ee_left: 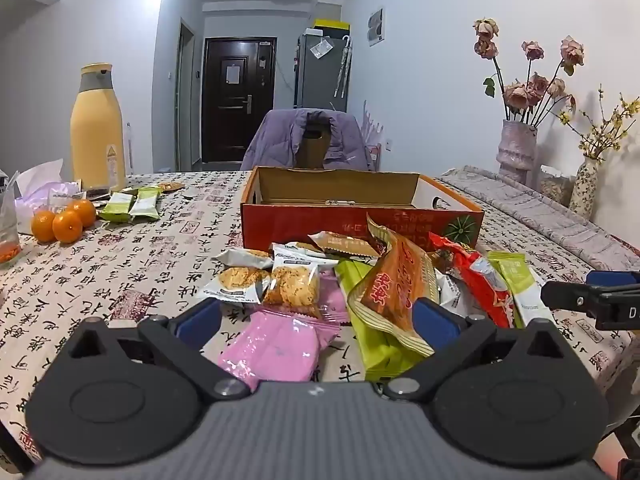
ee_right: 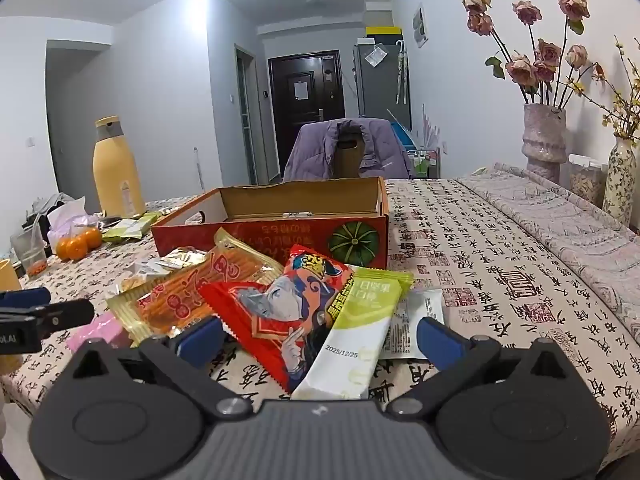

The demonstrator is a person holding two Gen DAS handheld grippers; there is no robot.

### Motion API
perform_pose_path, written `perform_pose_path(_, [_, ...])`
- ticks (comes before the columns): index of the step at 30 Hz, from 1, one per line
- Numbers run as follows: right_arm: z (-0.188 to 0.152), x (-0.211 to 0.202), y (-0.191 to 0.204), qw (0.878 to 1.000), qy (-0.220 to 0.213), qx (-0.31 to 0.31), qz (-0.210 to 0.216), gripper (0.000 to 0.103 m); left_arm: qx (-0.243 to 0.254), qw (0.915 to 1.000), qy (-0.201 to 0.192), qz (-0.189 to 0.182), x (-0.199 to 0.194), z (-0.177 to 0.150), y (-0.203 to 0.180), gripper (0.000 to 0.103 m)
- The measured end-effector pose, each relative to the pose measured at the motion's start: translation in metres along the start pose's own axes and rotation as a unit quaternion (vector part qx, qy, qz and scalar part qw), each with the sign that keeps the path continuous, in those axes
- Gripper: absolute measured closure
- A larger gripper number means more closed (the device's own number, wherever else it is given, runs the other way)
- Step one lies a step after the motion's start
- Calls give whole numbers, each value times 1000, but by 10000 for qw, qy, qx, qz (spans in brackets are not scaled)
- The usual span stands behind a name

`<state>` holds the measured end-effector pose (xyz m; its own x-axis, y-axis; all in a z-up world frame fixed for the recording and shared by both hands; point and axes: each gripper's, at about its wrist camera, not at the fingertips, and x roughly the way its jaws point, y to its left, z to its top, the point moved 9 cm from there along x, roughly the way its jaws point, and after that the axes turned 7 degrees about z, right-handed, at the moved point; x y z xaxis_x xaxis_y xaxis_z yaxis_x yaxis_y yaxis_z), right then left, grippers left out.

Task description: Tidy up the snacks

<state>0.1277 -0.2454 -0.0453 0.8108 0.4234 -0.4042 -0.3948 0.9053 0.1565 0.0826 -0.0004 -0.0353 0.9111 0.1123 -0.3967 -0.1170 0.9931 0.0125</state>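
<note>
The table [ee_left: 152,264] is covered by a cloth printed with black characters and red seals. On it stands an open cardboard box [ee_left: 360,216] with red sides, and just in front of the box lies a loose heap of snack packets [ee_left: 360,284]: pink, green, orange, red and clear cookie wrappers, some overlapping. On the far left side are three small oranges [ee_left: 64,220], touching each other, two green packets [ee_left: 130,206] beside them, and a tall yellow bottle [ee_left: 97,128] standing upright behind. A folded grey blanket [ee_right: 560,216] lies along the right edge.
</note>
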Motion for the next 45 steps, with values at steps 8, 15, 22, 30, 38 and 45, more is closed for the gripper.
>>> perform_pose_path(8, [-2, 0, 6, 10000, 83, -1, 32, 0, 36, 9999, -69, 84, -6, -1, -7, 0])
perform_pose_path(15, [-4, 4, 5, 9998, 174, -31, -4, 0, -115, 9999, 79, -47, 3, -3, 0, 0])
perform_pose_path(22, [-4, 6, 5, 9997, 222, -36, 17, 0, -137, 9998, 110, -110, 4, -5, -1, 0])
perform_pose_path(30, [-5, 7, 5, 9997, 242, -41, 46, 0, -125, 9997, 118, -159, 4, -5, -3, 0])
perform_pose_path(38, [-4, 7, 7, 9997, 233, -53, 69, 0, -122, 9997, 97, -210, 3, -5, -4, 0])
perform_pose_path(45, [-4, 7, 7, 9997, 228, -69, 81, 0, -113, 9997, 83, -222, 2, -4, -5, 0])
